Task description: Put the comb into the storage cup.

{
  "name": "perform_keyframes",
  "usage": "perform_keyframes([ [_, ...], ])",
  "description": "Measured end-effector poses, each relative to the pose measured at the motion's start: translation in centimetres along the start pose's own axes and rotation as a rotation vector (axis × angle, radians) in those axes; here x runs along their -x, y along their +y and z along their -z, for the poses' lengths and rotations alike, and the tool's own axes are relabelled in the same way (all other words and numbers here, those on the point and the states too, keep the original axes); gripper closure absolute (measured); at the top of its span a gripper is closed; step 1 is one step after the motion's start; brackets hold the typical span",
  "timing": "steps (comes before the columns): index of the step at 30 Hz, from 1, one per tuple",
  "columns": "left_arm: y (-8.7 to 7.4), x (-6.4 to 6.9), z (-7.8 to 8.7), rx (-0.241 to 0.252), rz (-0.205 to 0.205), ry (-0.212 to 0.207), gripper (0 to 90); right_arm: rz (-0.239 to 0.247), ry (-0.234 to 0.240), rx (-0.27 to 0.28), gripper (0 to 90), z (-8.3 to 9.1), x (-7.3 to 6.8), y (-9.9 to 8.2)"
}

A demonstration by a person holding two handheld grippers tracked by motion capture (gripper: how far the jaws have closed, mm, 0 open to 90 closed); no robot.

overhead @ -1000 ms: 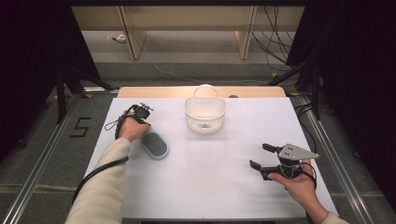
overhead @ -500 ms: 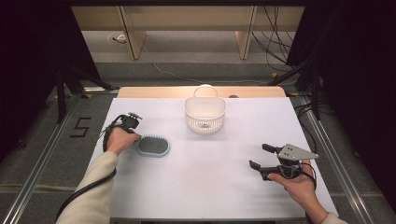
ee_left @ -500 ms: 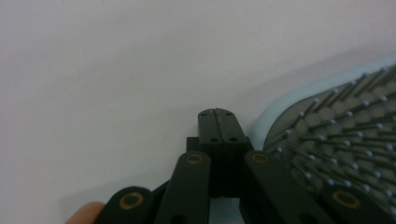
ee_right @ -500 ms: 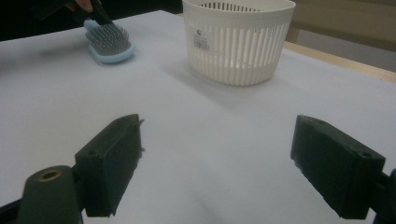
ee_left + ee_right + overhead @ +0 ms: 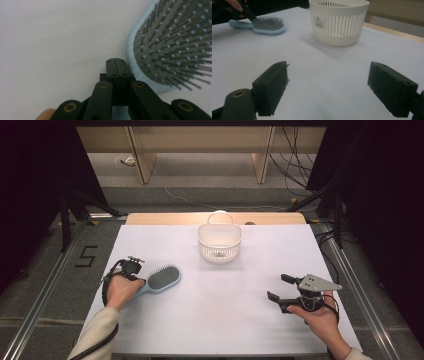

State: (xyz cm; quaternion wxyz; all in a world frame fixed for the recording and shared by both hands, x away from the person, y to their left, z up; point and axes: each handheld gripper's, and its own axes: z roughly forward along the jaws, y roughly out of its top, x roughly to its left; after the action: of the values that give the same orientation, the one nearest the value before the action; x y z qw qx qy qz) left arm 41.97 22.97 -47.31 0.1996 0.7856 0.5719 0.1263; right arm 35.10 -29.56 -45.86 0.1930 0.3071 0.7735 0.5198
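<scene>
White table (image 5: 220, 310), your left gripper (image 5: 116, 61) clenched empty, brush (image 5: 172, 42) just right of its tips, right gripper (image 5: 328, 82) released.

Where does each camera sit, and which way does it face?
High view: above the table's near side, facing forward and down; forearms, both hands show.
Left gripper view: on the left hand-held gripper, shut, facing the brush; a fingertip shows.
Right gripper view: on the open right hand-held gripper, facing the basket.
Shared: brush, basket.
</scene>
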Motion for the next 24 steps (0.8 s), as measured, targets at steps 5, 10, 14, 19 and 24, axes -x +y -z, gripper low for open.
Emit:
perform_keyframes([
  [5,-1.0,0.6,0.4,0.013,-0.004,0.01,90.0,-0.001,0.002,0.002,17.5,0.0,0.0,0.0],
  [10,-2.4,1.4,1.0,0.033,0.011,0.003,90.0,0.0,0.007,0.007,17.5,0.1,-0.2,0.1],
  [14,-3.1,1.7,1.2,0.04,0.013,0.002,89.9,-0.001,0.013,0.011,17.5,0.2,-0.2,0.1],
  [19,-3.4,2.1,1.4,0.043,-0.002,0.008,89.9,0.0,0.014,0.014,17.4,0.3,-0.3,0.1],
  [24,-3.8,2.3,1.5,0.049,0.001,-0.002,89.9,-0.004,0.016,0.017,17.3,0.4,-0.3,0.0],
])
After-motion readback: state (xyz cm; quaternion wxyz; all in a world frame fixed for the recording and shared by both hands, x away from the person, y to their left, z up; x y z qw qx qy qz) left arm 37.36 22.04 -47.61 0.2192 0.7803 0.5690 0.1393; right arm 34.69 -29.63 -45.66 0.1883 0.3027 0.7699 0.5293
